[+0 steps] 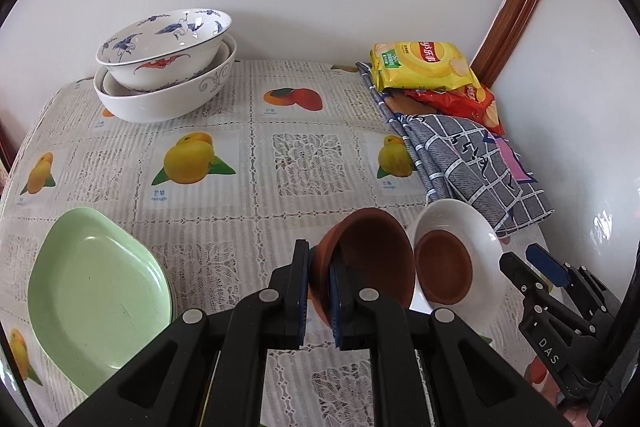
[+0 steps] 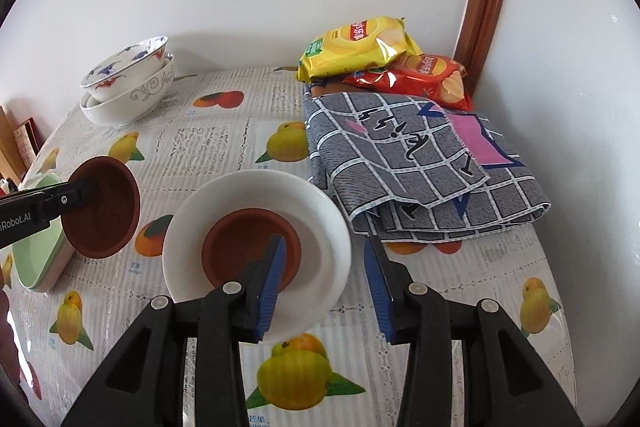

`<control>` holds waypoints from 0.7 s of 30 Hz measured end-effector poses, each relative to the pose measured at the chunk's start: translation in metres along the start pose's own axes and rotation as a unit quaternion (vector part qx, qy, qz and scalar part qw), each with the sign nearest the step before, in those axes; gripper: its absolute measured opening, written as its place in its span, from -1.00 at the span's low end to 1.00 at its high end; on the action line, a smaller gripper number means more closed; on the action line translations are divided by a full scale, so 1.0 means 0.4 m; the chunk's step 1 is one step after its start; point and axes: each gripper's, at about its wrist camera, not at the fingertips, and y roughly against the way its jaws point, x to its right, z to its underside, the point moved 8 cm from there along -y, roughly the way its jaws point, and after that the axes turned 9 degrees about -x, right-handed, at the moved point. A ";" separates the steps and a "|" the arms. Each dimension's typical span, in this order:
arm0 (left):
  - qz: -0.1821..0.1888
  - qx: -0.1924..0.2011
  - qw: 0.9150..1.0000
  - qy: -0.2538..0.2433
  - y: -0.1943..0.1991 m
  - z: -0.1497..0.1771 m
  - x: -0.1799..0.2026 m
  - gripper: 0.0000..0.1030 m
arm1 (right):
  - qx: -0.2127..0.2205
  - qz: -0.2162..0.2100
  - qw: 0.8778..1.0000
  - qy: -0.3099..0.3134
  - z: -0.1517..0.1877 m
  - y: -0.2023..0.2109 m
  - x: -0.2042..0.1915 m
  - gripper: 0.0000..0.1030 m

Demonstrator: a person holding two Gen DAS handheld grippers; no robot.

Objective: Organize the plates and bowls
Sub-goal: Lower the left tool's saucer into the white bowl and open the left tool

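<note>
Because the left gripper's (image 1: 320, 291) own black body fills the bottom of the left wrist view, the lower edge of the green plates (image 1: 96, 295) at the far left and the near strip of the fruit-print tablecloth (image 1: 248, 155) are hidden there. Those plates look like a single dish from that camera; the right wrist view shows their edge-on stack, cut off by the frame and partly behind the tilted brown bowl (image 1: 368, 255). The left gripper's jaws are closed on that bowl's rim, holding it tipped on its side above the cloth, its hollow facing right.

At the back left stands a nest of white bowls (image 1: 164, 79), the painted one on top; how many sit inside cannot be counted in either view.

Just right of the held bowl, a white plate (image 2: 256, 187) lies on the cloth with a second brown bowl (image 2: 244, 227) resting inside it. The right gripper (image 2: 324, 283) stands with its jaws apart and nothing pressed between them; its left finger overlaps the plate's near rim in its own view, and whether it touches is unclear.

Further right, a checked cloth (image 2: 404, 163) covers something brown, hard to identify, beneath two crisp bags (image 2: 360, 43).
</note>
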 end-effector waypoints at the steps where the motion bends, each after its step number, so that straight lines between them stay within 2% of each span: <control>1: 0.001 0.003 1.000 -0.002 0.007 0.001 0.011 -0.82 | 0.006 0.004 1.000 -0.005 0.003 0.012 0.013 -0.08; 3: 0.004 0.008 1.000 -0.007 0.020 0.004 0.035 -0.82 | 0.013 0.012 1.000 -0.010 0.013 0.032 0.038 0.01; 10: 0.015 0.010 0.999 -0.027 0.031 0.028 0.118 -0.82 | 0.016 0.032 0.999 -0.031 0.057 0.079 0.131 0.03; 18: 0.019 0.003 0.999 -0.042 0.003 0.042 0.187 -0.82 | 0.014 0.034 0.997 -0.064 0.105 0.098 0.211 0.03; 21: 0.023 -0.007 0.999 -0.041 -0.018 0.045 0.205 -0.82 | 0.004 0.021 0.997 -0.078 0.119 0.092 0.230 0.03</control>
